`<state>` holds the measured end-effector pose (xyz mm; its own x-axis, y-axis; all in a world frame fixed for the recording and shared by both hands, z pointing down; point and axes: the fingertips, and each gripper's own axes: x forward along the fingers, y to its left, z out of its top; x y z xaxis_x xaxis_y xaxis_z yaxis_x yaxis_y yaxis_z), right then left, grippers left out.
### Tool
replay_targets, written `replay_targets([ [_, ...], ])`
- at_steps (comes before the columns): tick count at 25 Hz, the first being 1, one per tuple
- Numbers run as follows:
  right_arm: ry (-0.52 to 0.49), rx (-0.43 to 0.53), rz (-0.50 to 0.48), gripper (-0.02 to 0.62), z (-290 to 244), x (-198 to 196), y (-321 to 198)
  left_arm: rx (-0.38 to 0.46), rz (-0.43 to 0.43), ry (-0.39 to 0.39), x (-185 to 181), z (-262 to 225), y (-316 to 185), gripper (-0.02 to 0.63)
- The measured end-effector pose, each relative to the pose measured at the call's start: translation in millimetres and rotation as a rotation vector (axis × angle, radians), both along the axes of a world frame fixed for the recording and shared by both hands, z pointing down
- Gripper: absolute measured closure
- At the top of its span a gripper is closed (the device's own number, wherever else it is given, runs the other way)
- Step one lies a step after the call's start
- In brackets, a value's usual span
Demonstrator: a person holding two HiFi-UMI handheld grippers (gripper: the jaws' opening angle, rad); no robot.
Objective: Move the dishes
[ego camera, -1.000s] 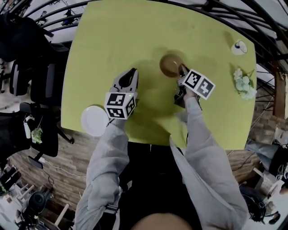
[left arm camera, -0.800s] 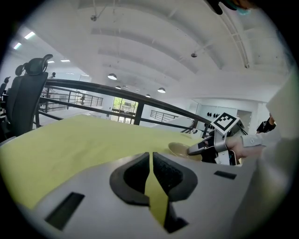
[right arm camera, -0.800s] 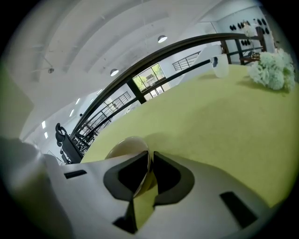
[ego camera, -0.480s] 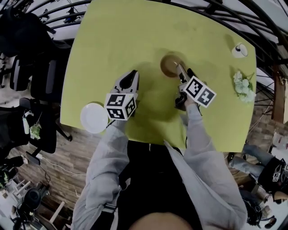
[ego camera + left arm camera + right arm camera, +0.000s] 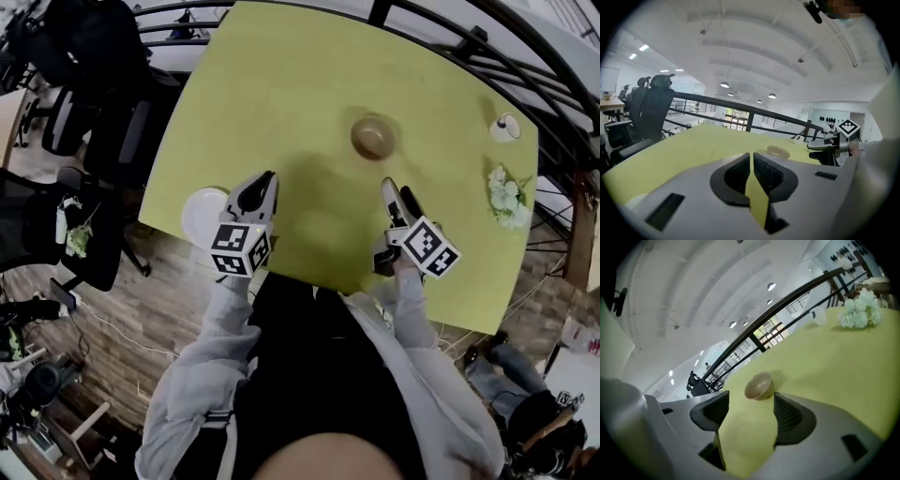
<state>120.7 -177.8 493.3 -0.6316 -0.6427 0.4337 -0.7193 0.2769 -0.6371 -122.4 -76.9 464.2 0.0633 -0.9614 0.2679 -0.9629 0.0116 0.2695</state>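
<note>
— My right claw [image 5: 750, 414] is spread wide and holds nothing. A second ago its tips were at the rim of the bowl [image 5: 759, 386]. Now it has drawn back toward me, and bare desk [image 5: 281, 84] lies between them.

— So where is the bowl?

— It stands upright in the far middle of the desk, well apart from both claws, with nothing touching it. It sits straight ahead of the right claw, framed between the jaws from a distance.

— Did it travel?

— I cannot tell. My head has swung since then, so the whole desk sits differently in my sight. What I can say is that the claw has let go and backed away, so I judge my business with the bowl finished for now.

— And your other side?

— My left claw [image 5: 751, 158] has its jaws pressed almost together. Only a sliver of desk shows between them, and nothing is pinched. It hovers near the front edge as it did before, and the white plate [image 5: 201, 214] is just beside it, at the desk's left edge.

— What follows for the dishes?

— The plate looks like the next one to move. The left claw would have to spread first, then take the rim. The plate lies so close to the edge that a careless nudge could tip it off, so I'd come at it from the desk side.
</note>
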Motion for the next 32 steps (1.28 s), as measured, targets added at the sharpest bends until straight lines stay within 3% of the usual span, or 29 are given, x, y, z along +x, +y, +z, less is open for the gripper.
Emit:
replay_targets([
  [4,-0.067,-0.124,-0.127,0.322,13.3,-15.5,35.9,-0.043,-0.106,-0.022,-13.8,4.8,50.4,0.571],
  [9,-0.101,-0.204,-0.285,0.307,23.1,-49.5,51.6,-0.072,-0.259,-0.013,-33.9,13.0,97.9,0.571],
  [22,-0.182,-0.494,-0.690,0.313,61.6,-194.5,137.9,-0.112,-0.563,0.013,-85.6,33.4,213.7,0.571],
  [26,-0.177,-0.562,-0.768,0.313,69.7,-227.8,162.9,-0.127,-0.639,0.042,-97.8,44.1,240.1,0.571],
  [32,-0.134,-0.626,-0.803,0.310,92.8,-255.4,184.7,-0.139,-0.670,0.071,-115.8,60.1,255.6,0.571],
])
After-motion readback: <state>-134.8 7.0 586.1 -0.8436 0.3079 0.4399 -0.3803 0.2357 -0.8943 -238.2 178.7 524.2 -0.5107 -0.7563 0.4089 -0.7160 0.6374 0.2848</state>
